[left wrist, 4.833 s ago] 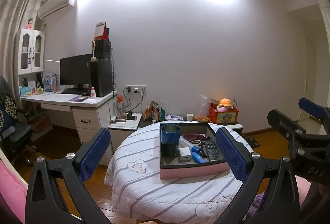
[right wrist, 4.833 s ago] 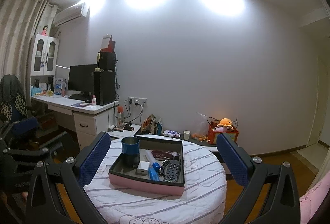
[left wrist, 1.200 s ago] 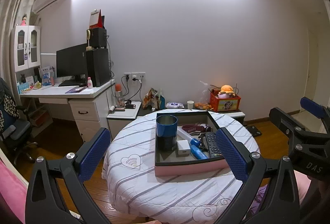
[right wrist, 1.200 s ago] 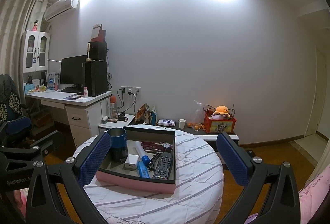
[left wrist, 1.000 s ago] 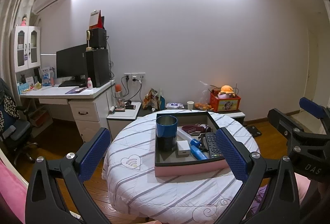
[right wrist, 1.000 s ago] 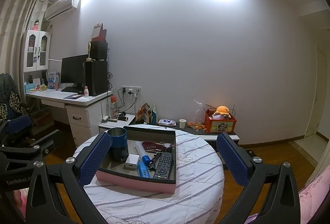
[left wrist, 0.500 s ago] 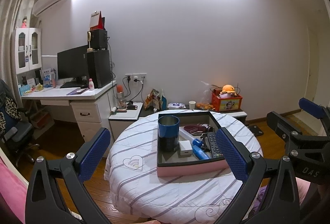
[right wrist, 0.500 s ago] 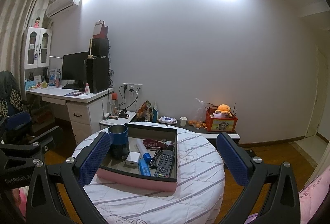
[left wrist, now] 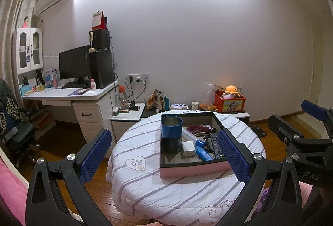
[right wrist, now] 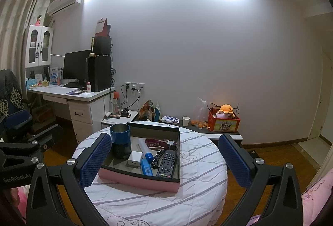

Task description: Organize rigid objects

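Note:
A pink-sided tray (left wrist: 193, 171) (right wrist: 133, 179) with a dark inside sits on a round table (left wrist: 145, 188) (right wrist: 204, 176) under a striped white cloth. In the tray stand a blue cup (left wrist: 171, 133) (right wrist: 120, 139), a white charger block (left wrist: 188, 148) (right wrist: 135, 159), a blue and white tube (left wrist: 203, 152) (right wrist: 146, 163), a black remote (left wrist: 216, 146) (right wrist: 167, 162) and a maroon strap (left wrist: 196, 130) (right wrist: 156, 142). My left gripper (left wrist: 164, 158) hangs open short of the table, nothing between its fingers. My right gripper (right wrist: 164, 160) is open too and holds nothing.
A white desk (left wrist: 68, 97) with a monitor and speakers stands at the left, an office chair (left wrist: 14, 132) nearer. A low shelf along the wall carries a red toy box (left wrist: 229, 101), a paper cup and snack bags. Wooden floor surrounds the table.
Both views have drifted slightly; the table and tray sit a little lower and nearer in the right view. Both grippers stay open and empty, and the tray's contents have not moved.

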Tool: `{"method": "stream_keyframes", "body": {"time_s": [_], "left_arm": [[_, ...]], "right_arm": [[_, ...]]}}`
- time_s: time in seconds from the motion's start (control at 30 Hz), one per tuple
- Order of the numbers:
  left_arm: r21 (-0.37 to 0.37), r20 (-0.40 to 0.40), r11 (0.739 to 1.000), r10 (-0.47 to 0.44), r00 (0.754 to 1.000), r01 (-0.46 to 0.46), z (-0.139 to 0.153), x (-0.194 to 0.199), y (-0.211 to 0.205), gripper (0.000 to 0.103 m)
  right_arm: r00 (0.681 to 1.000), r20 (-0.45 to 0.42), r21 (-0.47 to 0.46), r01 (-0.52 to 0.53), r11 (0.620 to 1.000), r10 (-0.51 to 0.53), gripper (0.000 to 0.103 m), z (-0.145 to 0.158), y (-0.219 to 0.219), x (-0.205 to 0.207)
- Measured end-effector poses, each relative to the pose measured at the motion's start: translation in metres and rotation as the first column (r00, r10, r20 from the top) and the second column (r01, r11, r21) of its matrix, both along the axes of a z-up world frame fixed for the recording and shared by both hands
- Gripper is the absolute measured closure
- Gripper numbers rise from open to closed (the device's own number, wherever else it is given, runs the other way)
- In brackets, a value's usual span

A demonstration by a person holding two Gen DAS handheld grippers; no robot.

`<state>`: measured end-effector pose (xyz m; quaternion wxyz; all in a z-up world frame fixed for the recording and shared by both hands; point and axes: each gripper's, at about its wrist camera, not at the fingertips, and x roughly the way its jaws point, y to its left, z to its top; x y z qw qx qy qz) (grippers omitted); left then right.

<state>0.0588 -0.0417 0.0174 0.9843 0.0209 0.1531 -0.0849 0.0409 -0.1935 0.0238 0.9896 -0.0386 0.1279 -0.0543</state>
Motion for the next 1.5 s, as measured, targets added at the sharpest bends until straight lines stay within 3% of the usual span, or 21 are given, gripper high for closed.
{"method": "stream_keyframes", "body": {"time_s": [0.6,0.97,1.5], "left_arm": [[-0.004,0.001,1.0,0.008,1.0,-0.008,-0.002,-0.002,0.007,0.0],[-0.01,0.045,1.0,0.014,0.999,-0.014,-0.001,-0.007,0.008,0.0],[0.024,-0.036,0.999,0.026,0.999,-0.026,-0.005,0.048,-0.021,0.0]], "right_arm": [[1.0,-0.014,-0.003,-0.004,1.0,0.004,0.0,-0.003,0.001,0.002],[1.0,-0.012,-0.008,-0.013,1.0,0.013,0.0,-0.004,0.001,0.004],[0.998,-0.056,0.015,-0.037,0.999,0.038,0.0,-0.007,-0.026,0.05]]}}
